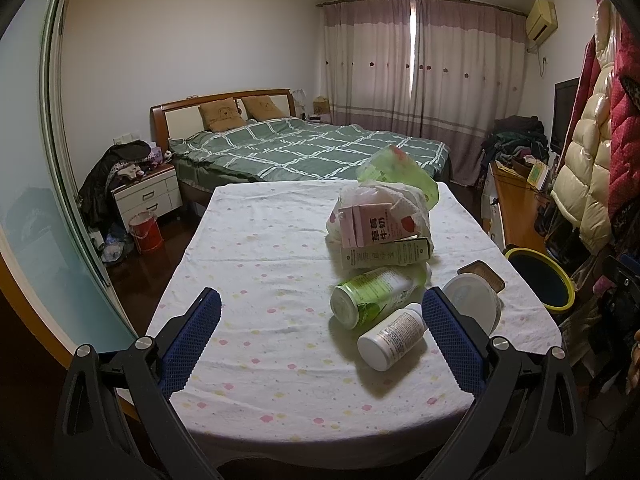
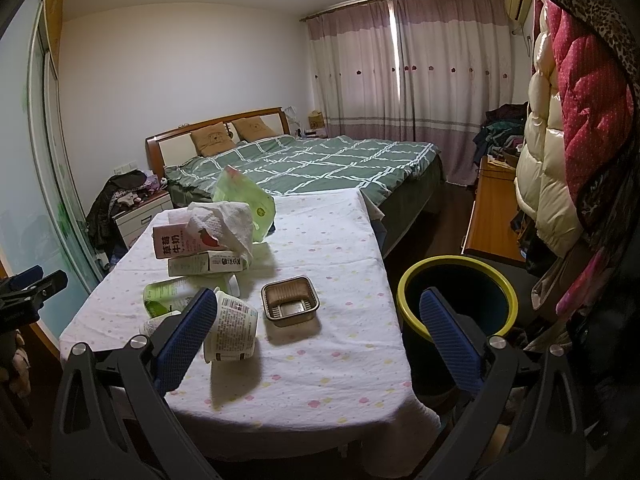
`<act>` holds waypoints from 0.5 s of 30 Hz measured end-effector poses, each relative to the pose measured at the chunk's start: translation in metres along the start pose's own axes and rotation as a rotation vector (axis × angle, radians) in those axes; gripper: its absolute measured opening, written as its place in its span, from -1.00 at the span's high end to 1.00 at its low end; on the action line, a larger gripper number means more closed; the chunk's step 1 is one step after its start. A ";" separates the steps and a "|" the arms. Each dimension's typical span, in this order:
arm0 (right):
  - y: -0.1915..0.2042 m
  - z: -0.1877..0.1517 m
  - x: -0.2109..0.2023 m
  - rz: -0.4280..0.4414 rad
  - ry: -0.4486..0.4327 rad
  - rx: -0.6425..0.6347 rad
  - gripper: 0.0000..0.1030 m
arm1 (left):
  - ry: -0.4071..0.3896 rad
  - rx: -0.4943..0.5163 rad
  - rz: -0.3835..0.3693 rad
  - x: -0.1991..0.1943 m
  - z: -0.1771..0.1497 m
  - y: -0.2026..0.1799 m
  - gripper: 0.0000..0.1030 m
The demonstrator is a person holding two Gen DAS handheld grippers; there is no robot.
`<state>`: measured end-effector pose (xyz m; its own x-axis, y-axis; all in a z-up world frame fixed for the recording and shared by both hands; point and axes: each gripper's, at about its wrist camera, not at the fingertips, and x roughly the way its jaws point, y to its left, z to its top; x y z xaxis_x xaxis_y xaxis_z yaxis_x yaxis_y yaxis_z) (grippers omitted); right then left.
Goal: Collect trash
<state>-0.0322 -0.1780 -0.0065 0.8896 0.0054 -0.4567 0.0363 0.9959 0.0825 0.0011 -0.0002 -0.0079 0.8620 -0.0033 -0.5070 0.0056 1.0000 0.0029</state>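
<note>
Only right wrist view: brown tray fully seen. White bottle lain flat, base toward camera. Left gripper, right gripper spread wide, nothing held.

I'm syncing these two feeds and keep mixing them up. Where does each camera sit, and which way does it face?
Left wrist: on the left gripper, tilted down over the table, facing the bed; its open blue fingers show.
Right wrist: on the right gripper, near the table's right edge, over the bin; the left gripper appears far left.
Shared: milk carton, cup, bin, bed.
</note>
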 end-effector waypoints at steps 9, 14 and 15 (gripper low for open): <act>-0.001 0.000 0.001 0.002 0.003 0.004 -0.88 | -0.004 0.006 0.003 -0.002 0.003 -0.001 -0.93; -0.001 0.000 0.001 0.000 0.004 0.004 -0.88 | 0.000 0.007 0.005 -0.002 0.003 -0.001 -0.93; -0.001 0.000 0.001 0.000 0.004 0.004 -0.88 | 0.001 0.007 0.005 -0.002 0.003 0.000 -0.93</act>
<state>-0.0311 -0.1786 -0.0072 0.8876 0.0055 -0.4607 0.0386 0.9955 0.0863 0.0008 -0.0007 -0.0042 0.8617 0.0014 -0.5074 0.0050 0.9999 0.0113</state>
